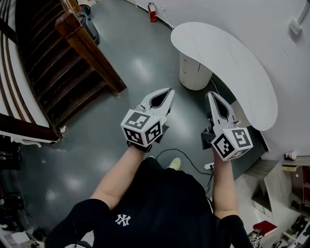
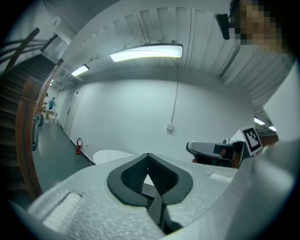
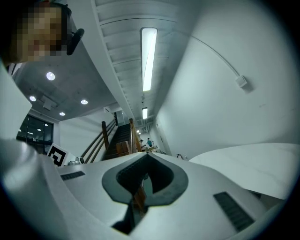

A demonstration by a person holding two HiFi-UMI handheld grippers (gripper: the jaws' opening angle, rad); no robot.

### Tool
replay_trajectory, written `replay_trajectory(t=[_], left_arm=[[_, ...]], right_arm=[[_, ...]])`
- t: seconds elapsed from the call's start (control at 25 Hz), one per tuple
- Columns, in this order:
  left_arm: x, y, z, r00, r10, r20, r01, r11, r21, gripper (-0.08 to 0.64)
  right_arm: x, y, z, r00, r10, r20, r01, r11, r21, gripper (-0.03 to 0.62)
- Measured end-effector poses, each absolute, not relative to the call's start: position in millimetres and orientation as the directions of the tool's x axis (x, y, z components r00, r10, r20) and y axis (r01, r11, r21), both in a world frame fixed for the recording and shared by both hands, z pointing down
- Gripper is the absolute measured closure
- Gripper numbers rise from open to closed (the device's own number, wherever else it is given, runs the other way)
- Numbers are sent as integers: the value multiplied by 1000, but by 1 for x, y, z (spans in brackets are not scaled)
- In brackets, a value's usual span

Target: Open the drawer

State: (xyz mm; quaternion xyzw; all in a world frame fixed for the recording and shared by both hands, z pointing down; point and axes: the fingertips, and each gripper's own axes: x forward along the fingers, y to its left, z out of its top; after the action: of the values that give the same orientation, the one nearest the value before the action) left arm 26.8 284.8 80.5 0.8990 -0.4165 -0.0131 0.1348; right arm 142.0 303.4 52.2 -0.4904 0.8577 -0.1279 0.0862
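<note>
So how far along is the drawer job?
Done: nothing; the drawer unit under the white table looks closed. In hand: nothing; the left gripper and right gripper are both shut, empty, held level in the air short of it. Remaining: reach a drawer, grip it, pull it open.

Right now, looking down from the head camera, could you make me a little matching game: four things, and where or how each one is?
Things: 1 fire extinguisher; 2 staircase; 3 drawer unit; 4 left gripper.
States: A jaws shut, empty; B under the white table; C red, by the wall; D dark wood, at left.
Pairs: 1-C; 2-D; 3-B; 4-A.
</note>
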Motion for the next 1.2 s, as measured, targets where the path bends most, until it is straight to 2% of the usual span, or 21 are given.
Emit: replay_trajectory(t=[0.6,1.2], left_arm=[[55,211,115,674,-728,130,-729,-625,279,552],[58,11,185,749,-641,167,-662,-727,182,552]], right_arm=[[162,231,76,-480,-877,20,-834,449,-321,578],[127,26,133,-421,-906,49,-863,383,-330,578]])
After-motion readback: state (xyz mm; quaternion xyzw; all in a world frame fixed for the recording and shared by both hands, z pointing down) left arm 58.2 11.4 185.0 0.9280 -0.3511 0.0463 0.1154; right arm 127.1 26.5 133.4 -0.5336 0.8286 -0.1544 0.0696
